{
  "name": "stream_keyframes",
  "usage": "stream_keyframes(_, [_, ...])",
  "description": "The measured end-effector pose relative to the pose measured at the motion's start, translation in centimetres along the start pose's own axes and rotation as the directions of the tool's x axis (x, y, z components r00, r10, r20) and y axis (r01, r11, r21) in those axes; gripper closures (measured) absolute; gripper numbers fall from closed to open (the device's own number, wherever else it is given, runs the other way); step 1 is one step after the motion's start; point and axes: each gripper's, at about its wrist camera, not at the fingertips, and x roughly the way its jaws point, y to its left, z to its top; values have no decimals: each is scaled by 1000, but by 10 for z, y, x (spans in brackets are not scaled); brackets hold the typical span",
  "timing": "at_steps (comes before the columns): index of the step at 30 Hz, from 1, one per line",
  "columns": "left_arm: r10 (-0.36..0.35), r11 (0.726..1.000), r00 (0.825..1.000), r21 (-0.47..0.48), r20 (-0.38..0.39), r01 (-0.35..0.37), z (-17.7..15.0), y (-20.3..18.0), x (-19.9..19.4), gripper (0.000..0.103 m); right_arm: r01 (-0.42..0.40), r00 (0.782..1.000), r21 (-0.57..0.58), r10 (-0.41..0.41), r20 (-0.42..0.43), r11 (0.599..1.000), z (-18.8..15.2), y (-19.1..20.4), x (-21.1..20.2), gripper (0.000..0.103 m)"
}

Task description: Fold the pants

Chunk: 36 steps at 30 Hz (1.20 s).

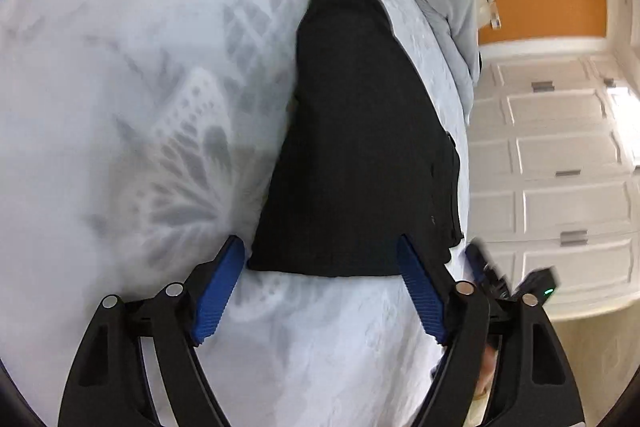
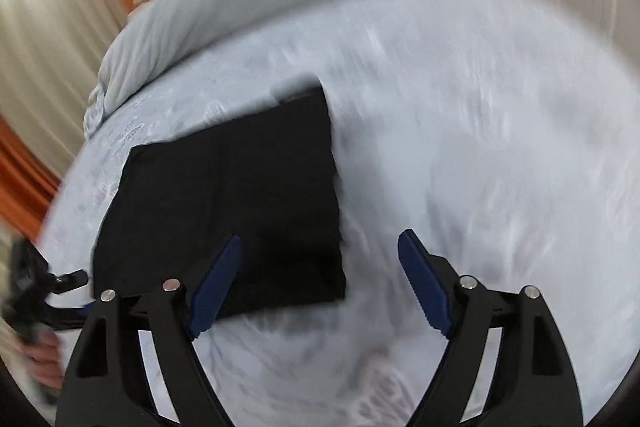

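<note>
1. Left wrist view: the left gripper is spread wide, grasping nothing. The folded black pants lie flat on the butterfly-print bedspread, directly ahead of its fingertips.
2. Right wrist view: the right gripper is released; the pants lie ahead-left. The fabric is probably soft and limp; grip all layers at a corner.

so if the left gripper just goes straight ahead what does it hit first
Probably the near edge of the black pants, which lies right between the open fingers of the left gripper on the bedspread. Its height above the cloth is unclear.
</note>
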Motion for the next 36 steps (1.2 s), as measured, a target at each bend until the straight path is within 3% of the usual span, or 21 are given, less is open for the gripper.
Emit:
stream_keyframes(1, [3, 999, 1000, 41, 12, -4, 0, -6, 0, 38, -65, 998, 40, 66, -20, 997, -1, -7, 7, 28])
stream_keyframes(2, [17, 997, 1000, 77, -2, -16, 0, -12, 2, 68, -123, 991, 73, 127, -49, 990, -1, -10, 18, 35])
stream_keyframes(3, [18, 997, 999, 76, -45, -14, 3, -11, 6, 84, -179, 978, 95, 187, -92, 979, -2, -7, 33, 43])
stream_keyframes(4, [-4, 1000, 997, 24, -75, 6, 6, -5, 8, 88, -161, 980, 84, 169, -100, 983, -2, -2, 40, 53])
stream_keyframes(5, [-16, 1000, 997, -9, -81, 15, 7, -1, 8, 90, -131, 985, 50, 136, -102, 990, -1, 7, 42, 74])
stream_keyframes(7, [-45, 999, 996, -4, -77, 44, 6, -5, -7, 91, -156, 983, 22, 158, -97, 987, 4, 20, 24, 78])
stream_keyframes(10, [-19, 999, 996, 35, -83, 22, 7, -6, -21, 88, -163, 984, -62, 157, -90, 985, -4, 18, 2, 78])
stream_keyframes(12, [73, 997, 988, 16, -136, -71, 2, 16, -3, 85, -112, 983, -51, 103, -151, 992, -25, 3, 29, 73])
stream_keyframes(14, [15, 1000, 993, -21, -116, -18, -4, 31, -5, 82, -151, 983, -31, 146, -107, 988, -26, -3, 17, 66])
stream_keyframes(15, [20, 1000, 993, -3, -121, -20, -2, 26, -12, 81, -112, 988, -30, 108, -110, 993, -21, -1, 2, 61])
stream_keyframes(17, [73, 996, 996, 64, -58, -69, -5, 14, -45, 79, -55, 999, -42, 55, 1, 998, -17, 6, -35, 61])
stream_keyframes(20, [118, 975, 990, 180, 80, -131, -13, -9, -84, 68, 21, 992, -138, -3, 127, 990, -16, 30, -72, 63])
stream_keyframes(23, [185, 960, 971, 183, 153, -212, -16, -22, -87, 56, 50, 996, -229, -31, 84, 972, -15, 53, -47, 66])
stream_keyframes(25, [316, 917, 940, 211, 129, -338, -10, -16, -52, 53, 180, 981, -254, -194, -29, 950, -24, 41, 5, 63])
stream_keyframes(26, [429, 870, 898, 224, 93, -439, -13, -4, -29, 50, 169, 984, -220, -175, -8, 961, -30, 31, 8, 54])
stream_keyframes(28, [437, 845, 881, 251, 182, -471, -28, -15, -25, 51, 180, 982, -142, -186, -29, 973, -27, 26, -15, 53])
stream_keyframes(29, [508, 793, 837, 270, 203, -546, -36, -26, -33, 52, 204, 979, -117, -205, 4, 972, -25, 29, -39, 56])
stream_keyframes(30, [526, 768, 822, 294, 217, -569, -41, -34, -40, 58, 223, 974, -107, -216, 73, 969, -27, 34, -68, 54])
stream_keyframes(32, [470, 758, 820, 326, 327, -565, -65, -58, -74, 55, 213, 968, -128, -192, 162, 969, -36, 49, -109, 48])
stream_keyframes(34, [428, 699, 768, 364, 476, -615, -100, -88, -103, 49, 207, 956, -142, -169, 238, 968, -52, 63, -145, 36])
stream_keyframes(36, [379, 643, 721, 396, 580, -656, -138, -111, -124, 36, 224, 934, -155, -166, 316, 962, -70, 74, -176, 20])
